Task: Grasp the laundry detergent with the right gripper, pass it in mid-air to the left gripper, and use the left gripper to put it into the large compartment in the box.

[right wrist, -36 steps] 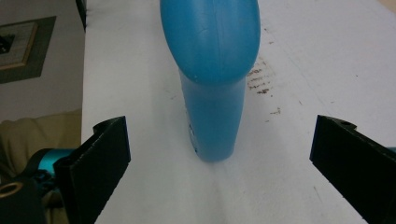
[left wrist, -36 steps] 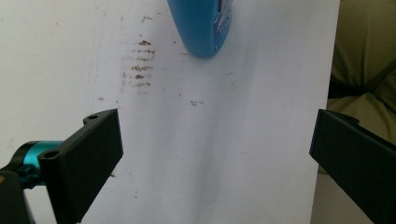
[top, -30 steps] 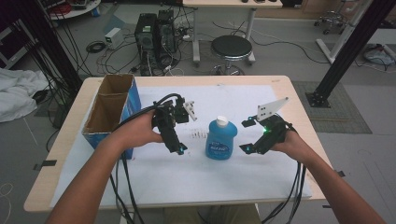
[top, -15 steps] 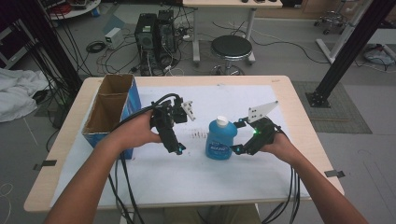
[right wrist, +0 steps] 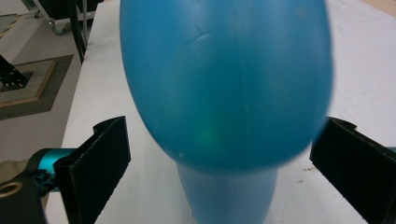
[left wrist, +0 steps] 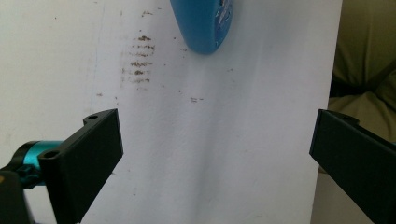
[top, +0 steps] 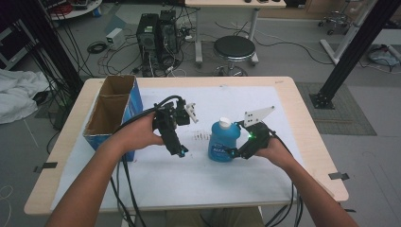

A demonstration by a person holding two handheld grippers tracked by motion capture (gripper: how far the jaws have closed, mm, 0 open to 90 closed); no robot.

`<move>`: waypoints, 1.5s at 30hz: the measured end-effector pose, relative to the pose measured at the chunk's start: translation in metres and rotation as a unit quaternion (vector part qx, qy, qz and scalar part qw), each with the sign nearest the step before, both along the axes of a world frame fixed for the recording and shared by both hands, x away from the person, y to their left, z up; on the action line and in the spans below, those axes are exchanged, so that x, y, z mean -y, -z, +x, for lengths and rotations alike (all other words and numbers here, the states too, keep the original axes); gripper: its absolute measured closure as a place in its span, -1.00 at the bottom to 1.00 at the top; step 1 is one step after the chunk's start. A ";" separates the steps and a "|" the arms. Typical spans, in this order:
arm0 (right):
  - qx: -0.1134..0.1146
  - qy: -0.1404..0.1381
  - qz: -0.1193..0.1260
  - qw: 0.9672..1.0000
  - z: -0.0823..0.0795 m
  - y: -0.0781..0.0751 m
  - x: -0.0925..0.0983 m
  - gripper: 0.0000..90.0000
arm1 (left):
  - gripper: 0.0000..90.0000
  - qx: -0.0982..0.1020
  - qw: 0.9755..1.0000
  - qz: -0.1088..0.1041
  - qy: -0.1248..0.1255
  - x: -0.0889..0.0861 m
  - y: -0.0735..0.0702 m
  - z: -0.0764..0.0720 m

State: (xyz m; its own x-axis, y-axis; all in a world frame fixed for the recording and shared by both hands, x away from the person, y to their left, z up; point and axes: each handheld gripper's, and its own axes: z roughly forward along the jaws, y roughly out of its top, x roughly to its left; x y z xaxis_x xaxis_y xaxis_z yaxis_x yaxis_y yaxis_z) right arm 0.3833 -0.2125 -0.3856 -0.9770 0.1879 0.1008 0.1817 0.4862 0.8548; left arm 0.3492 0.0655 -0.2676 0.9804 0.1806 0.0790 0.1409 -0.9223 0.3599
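- White sheeting covers my wooden worktop (top: 302,118); beyond its far edge sit a round stool (top: 234,47) and two computer towers (top: 158,30) on a grey floor.
- On the sheet, slightly right of centre, stands a blue bottle (top: 222,142), upright, its long axis vertical and its white cap (top: 225,122) pointing up.
- My right tool (top: 235,153) is against the bottle's right side, low on the body. From the right gripper view the jaws are spread wide with the bottle (right wrist: 224,88) between them; neither jaw is touching it there.
- My left tool (top: 178,151) hangs left of the bottle, apart from it, jaws pointing down at the sheet and wide apart, with nothing between them.
- At the left edge of the worktop stands an open cardboard box (top: 111,113) with blue sides.
- From the high view I get the cap and the label; the right gripper view gives me just a blurred blue swell with a crease in the plastic.
- From the left gripper view I see the bottle's (left wrist: 203,23) rounded base edge and brown smudges (left wrist: 137,60) on the sheet beside it.
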 end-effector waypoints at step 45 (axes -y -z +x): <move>0.012 -0.009 0.048 0.999 0.005 0.016 -0.007 -0.14 | -0.94 -0.001 1.000 -0.002 -0.004 -0.002 0.004 -0.001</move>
State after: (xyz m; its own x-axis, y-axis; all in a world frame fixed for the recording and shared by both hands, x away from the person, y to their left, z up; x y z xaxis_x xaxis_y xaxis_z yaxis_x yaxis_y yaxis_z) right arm 0.3885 -0.2052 -0.4013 -0.9823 0.1618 0.0945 0.1534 0.4052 0.9013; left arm 0.3486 0.0676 -0.2716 0.9789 0.1891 0.0768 0.1493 -0.9198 0.3628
